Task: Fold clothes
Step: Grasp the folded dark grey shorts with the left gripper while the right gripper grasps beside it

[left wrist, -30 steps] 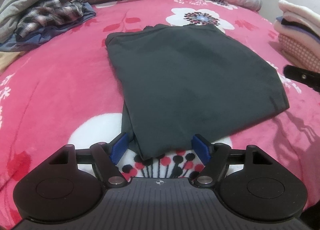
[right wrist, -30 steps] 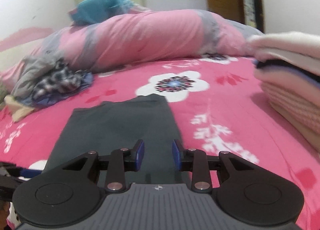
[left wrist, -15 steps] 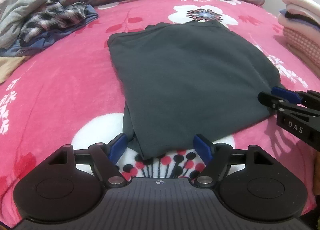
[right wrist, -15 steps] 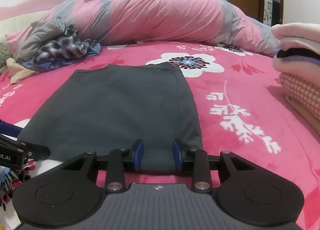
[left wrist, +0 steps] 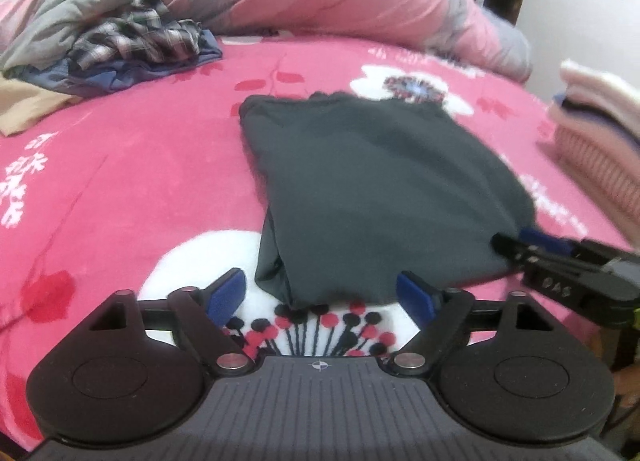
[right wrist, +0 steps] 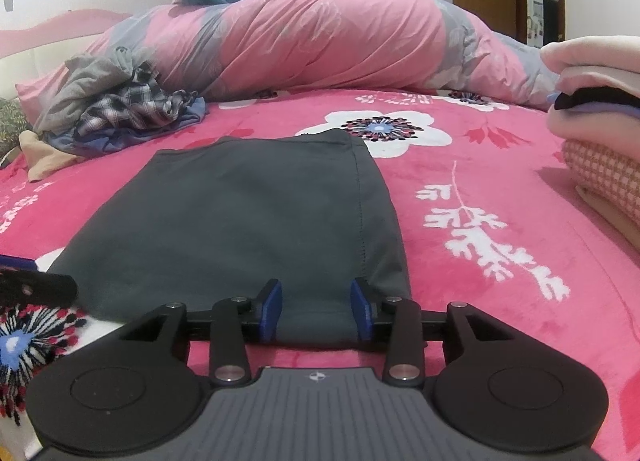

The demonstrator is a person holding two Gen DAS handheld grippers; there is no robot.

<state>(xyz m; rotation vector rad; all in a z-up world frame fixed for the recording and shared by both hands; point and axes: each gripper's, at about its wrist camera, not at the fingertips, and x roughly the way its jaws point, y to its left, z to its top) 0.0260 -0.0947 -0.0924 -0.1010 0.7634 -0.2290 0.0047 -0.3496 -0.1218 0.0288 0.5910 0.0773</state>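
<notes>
A dark grey garment (left wrist: 372,197) lies folded flat on the pink flowered bedspread (left wrist: 120,189). My left gripper (left wrist: 322,297) is open, its blue pads on either side of the garment's near left corner. In the right wrist view the same garment (right wrist: 248,221) fills the middle, and my right gripper (right wrist: 316,311) is open with the near right hem lying between its pads. The right gripper (left wrist: 532,245) also shows at the right edge of the left wrist view, at the garment's corner.
A heap of unfolded clothes (right wrist: 120,109), grey, plaid and blue, lies at the back left. A rolled pink quilt (right wrist: 320,49) runs along the back. A stack of folded clothes (right wrist: 600,129) stands at the right.
The right gripper came down and forward to the garment's near right hem, its jaws now wider and around the fabric. The left gripper kept its place at the left corner.
</notes>
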